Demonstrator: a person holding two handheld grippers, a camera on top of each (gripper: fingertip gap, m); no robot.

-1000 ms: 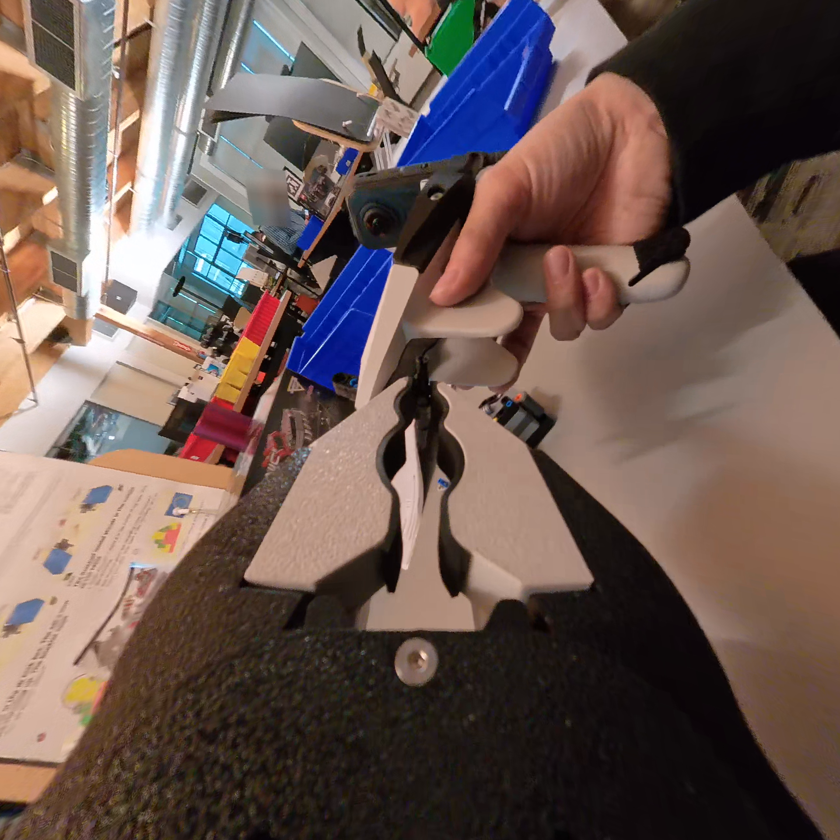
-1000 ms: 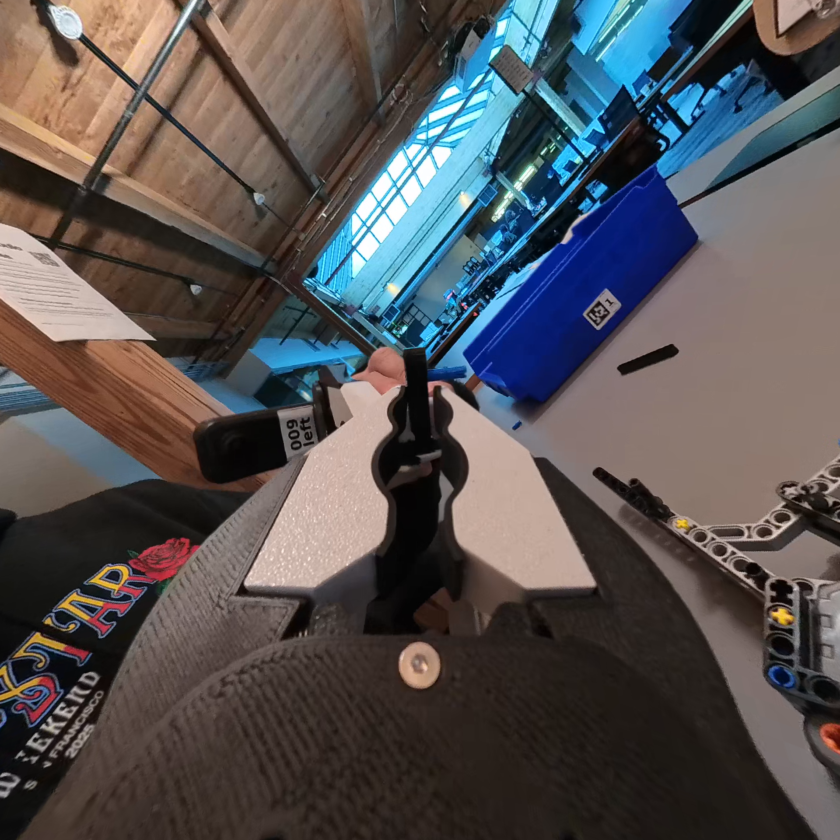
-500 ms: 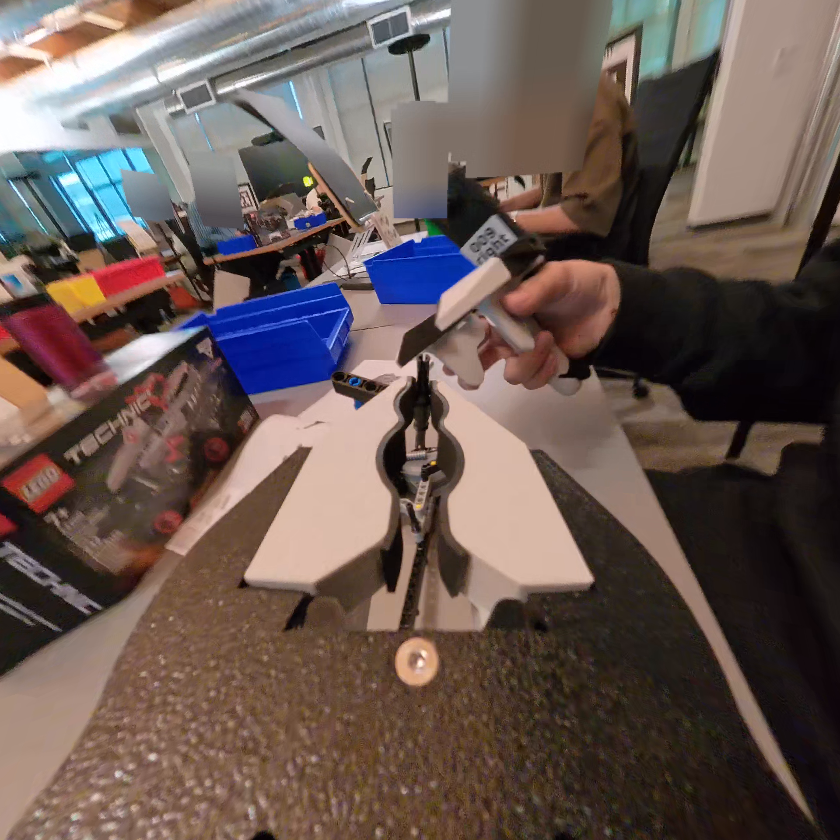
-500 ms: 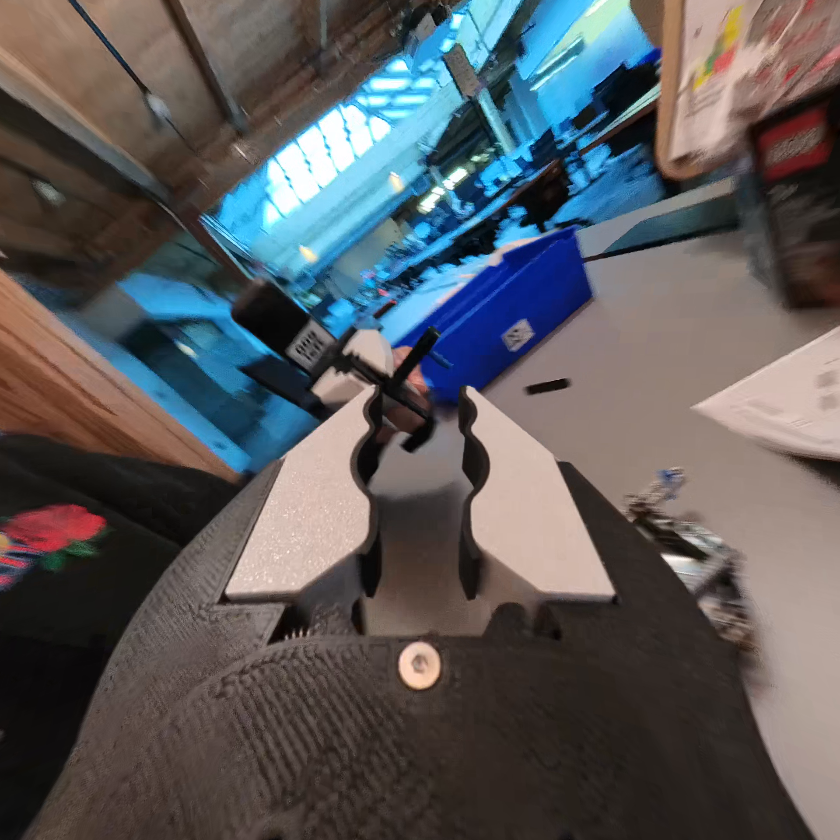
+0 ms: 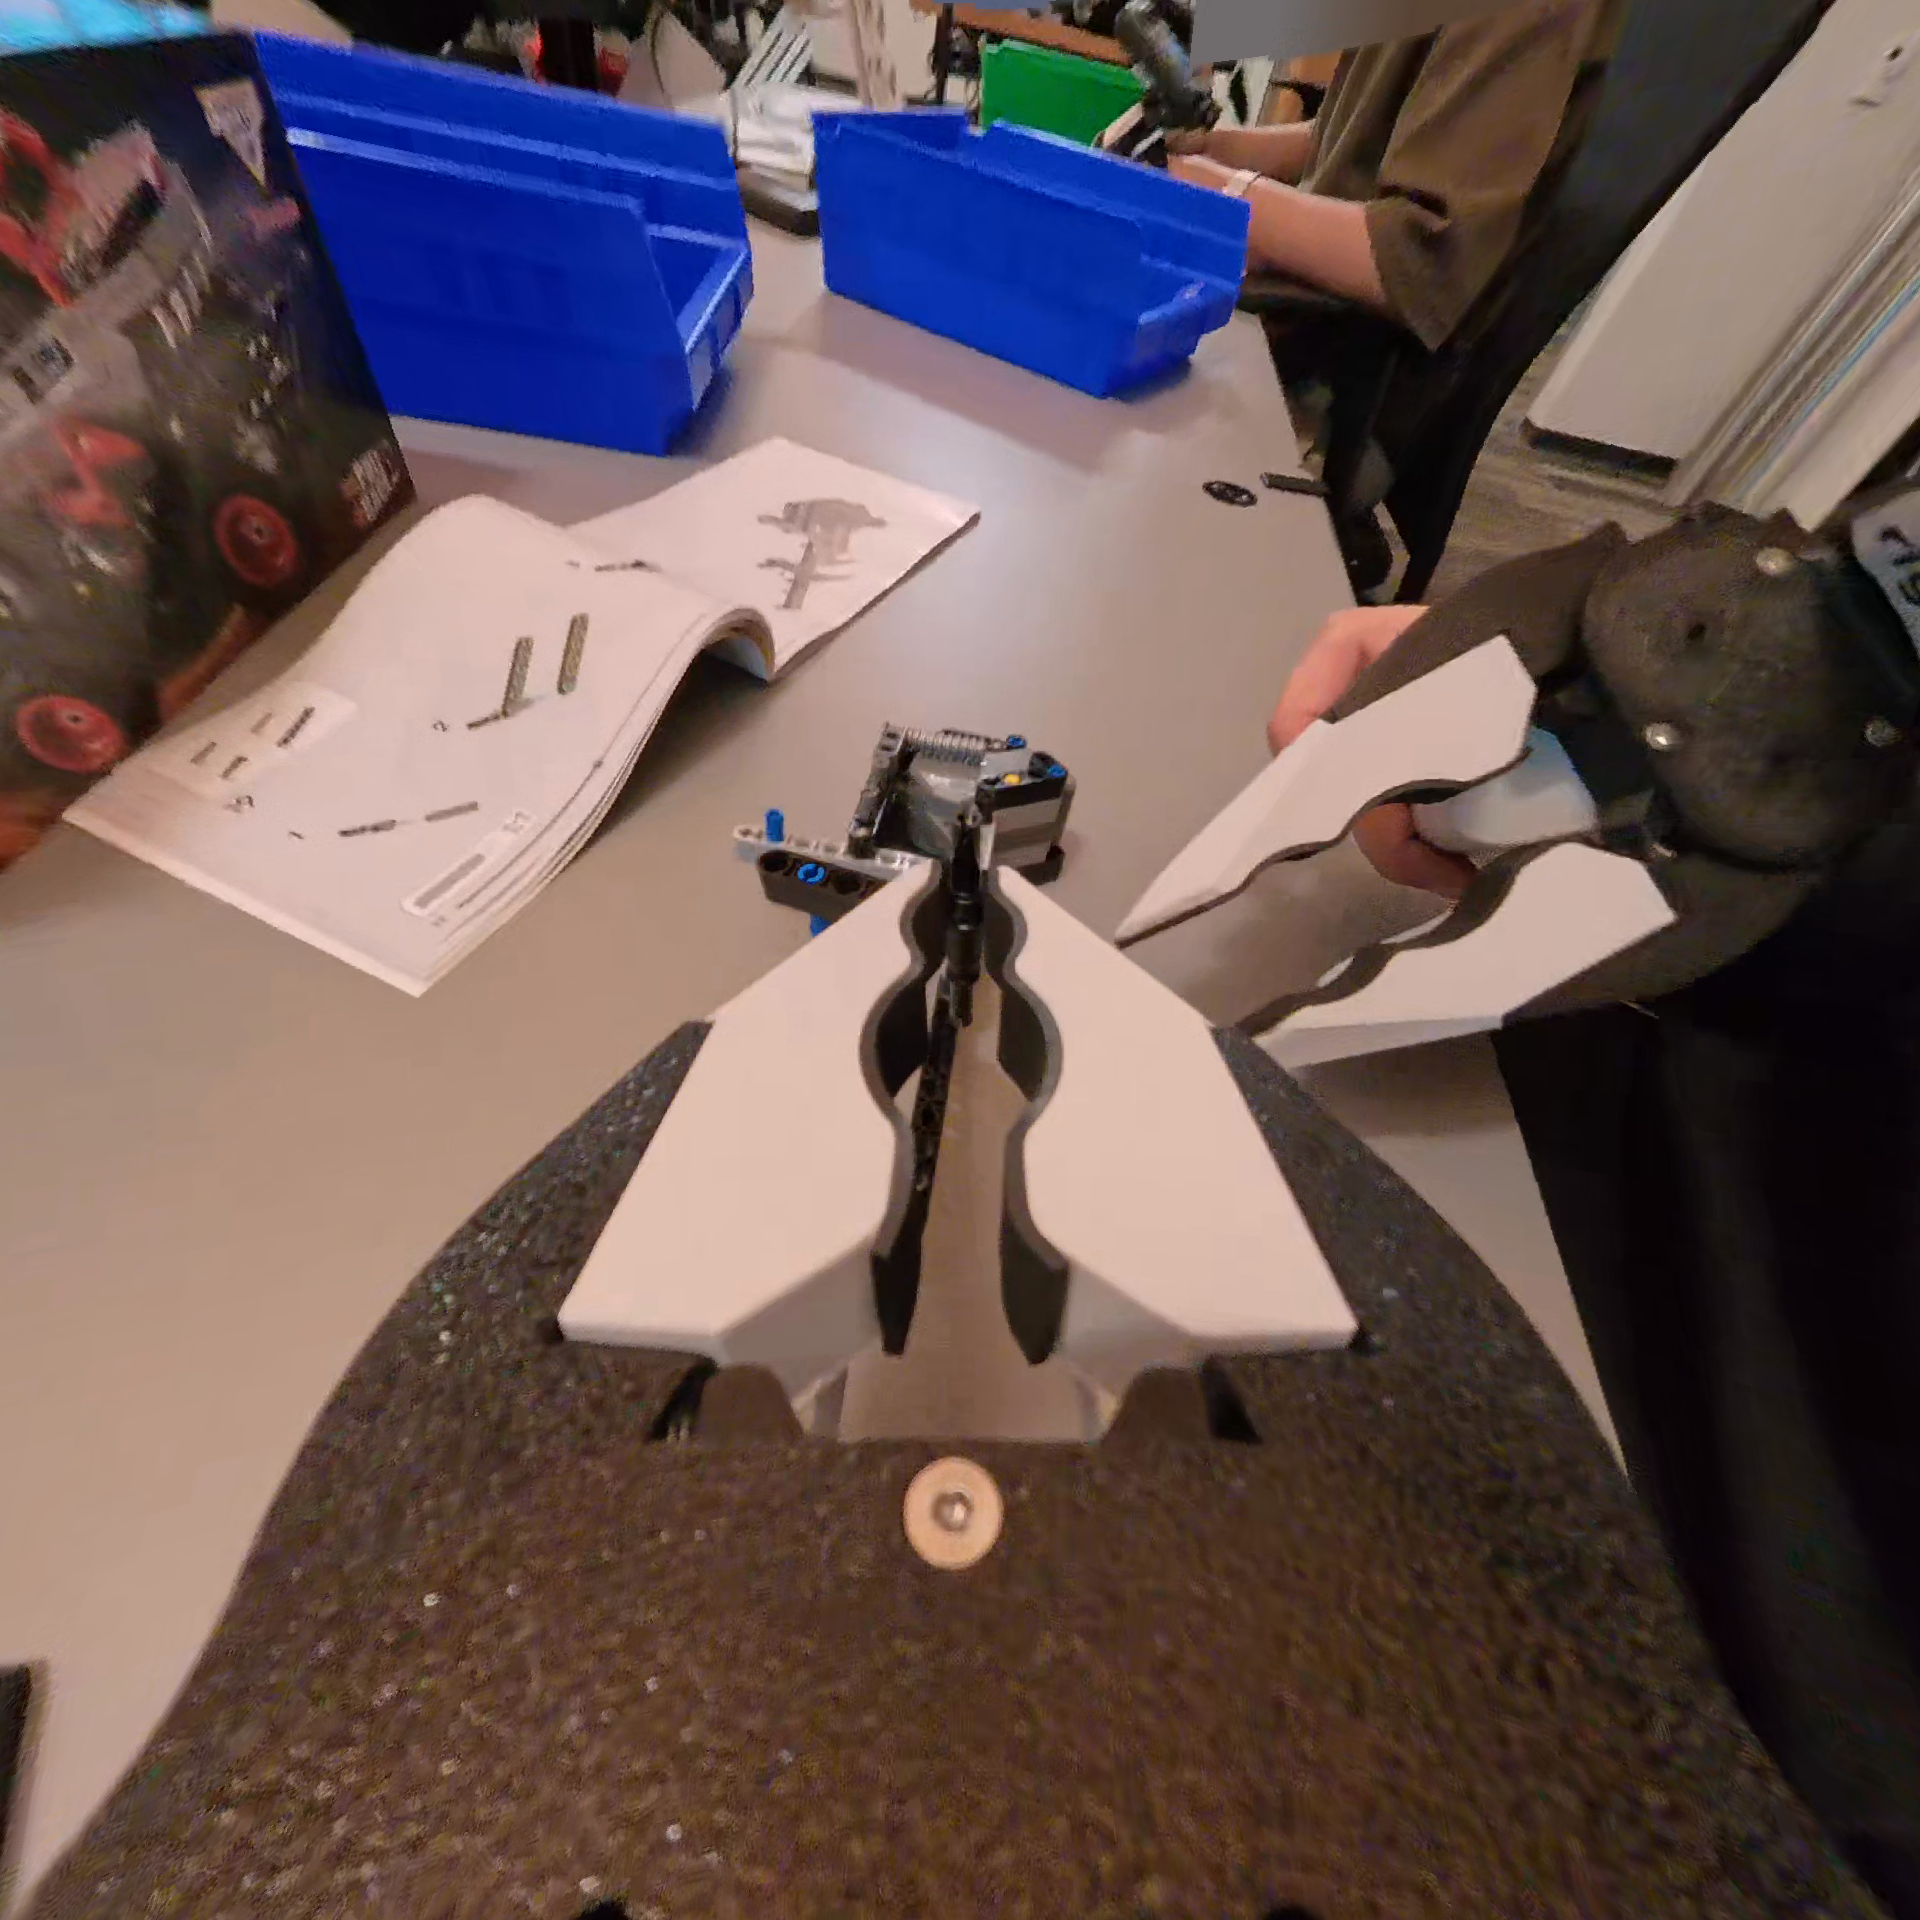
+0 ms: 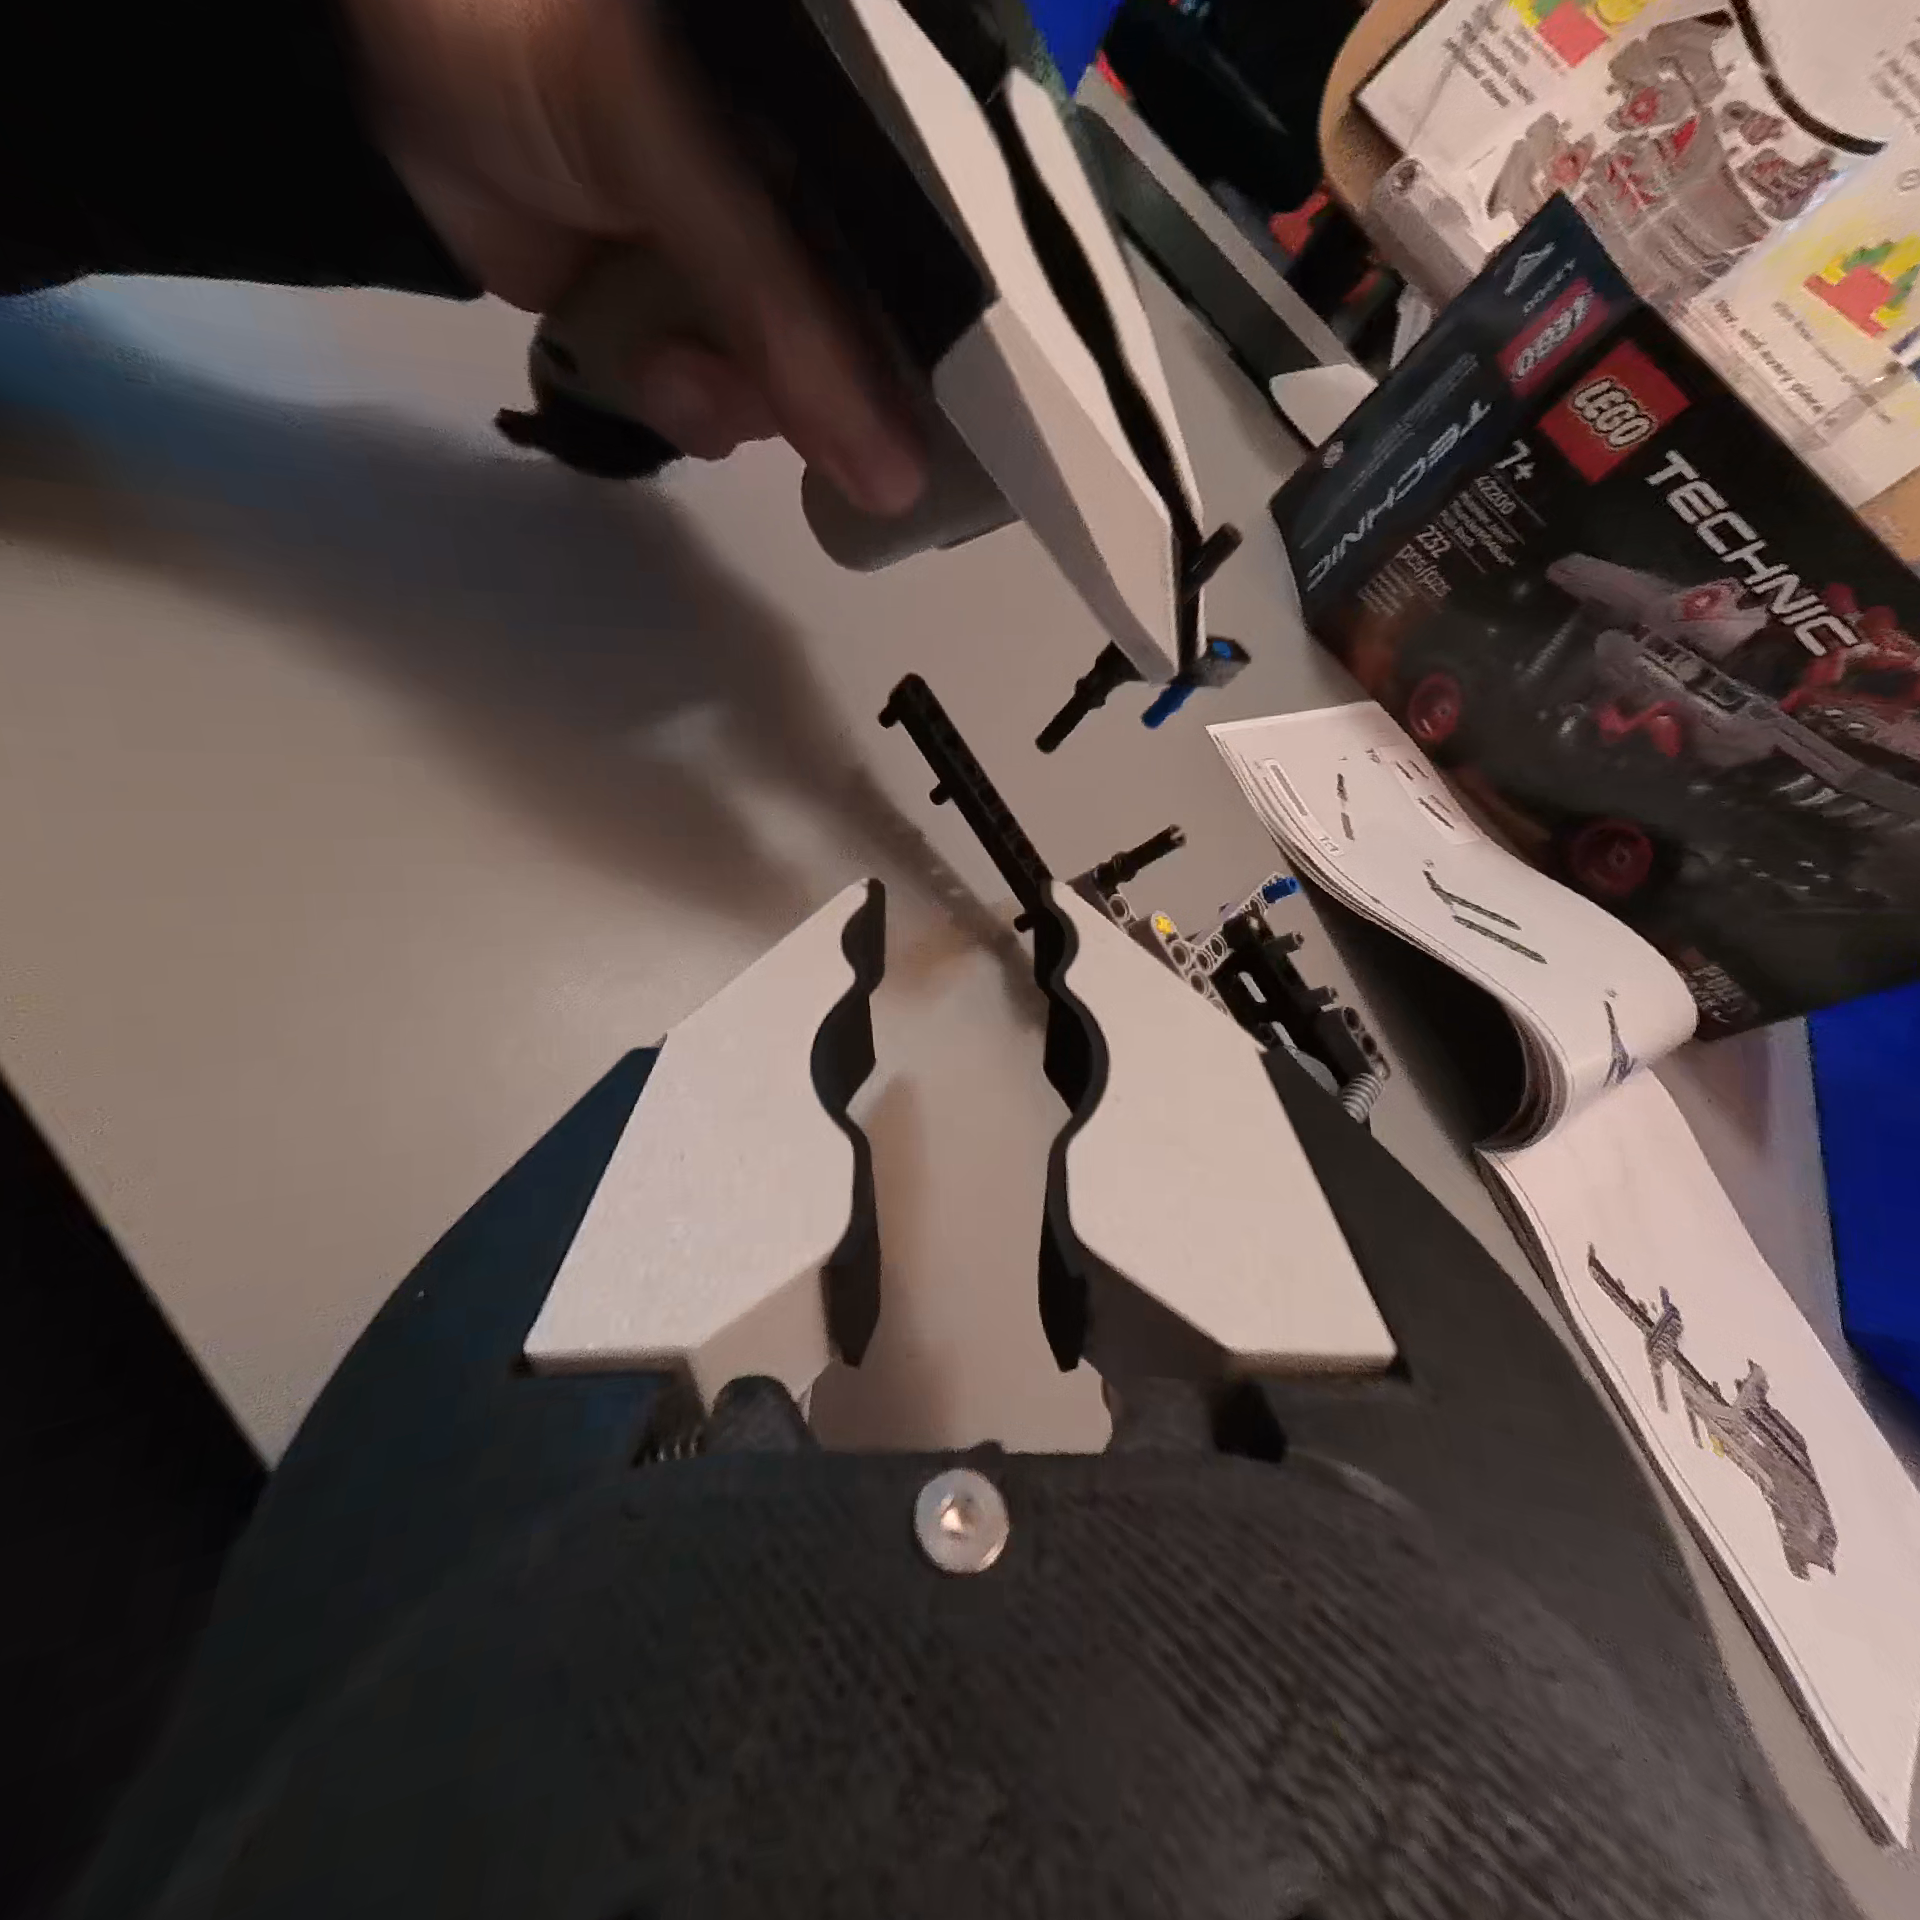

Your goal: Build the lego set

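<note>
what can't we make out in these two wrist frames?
- Left wrist view: the black beam held by the left gripper covers part of the partial build.
- Right wrist view: the right gripper finger hides most of that build; motion blur smears the table.
- Blue bins' contents: walls hide them.

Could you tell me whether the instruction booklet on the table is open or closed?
Open: the instruction booklet lies spread on the table, pages arching up from its spine.

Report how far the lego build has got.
Early stage. Done: a small grey-and-black sub-assembly with a spring sits on the table by the open instruction booklet. In hand: the left hand-held gripper is shut on a black beam with pins; the right hand-held gripper is open. Most remains unbuilt.
</note>
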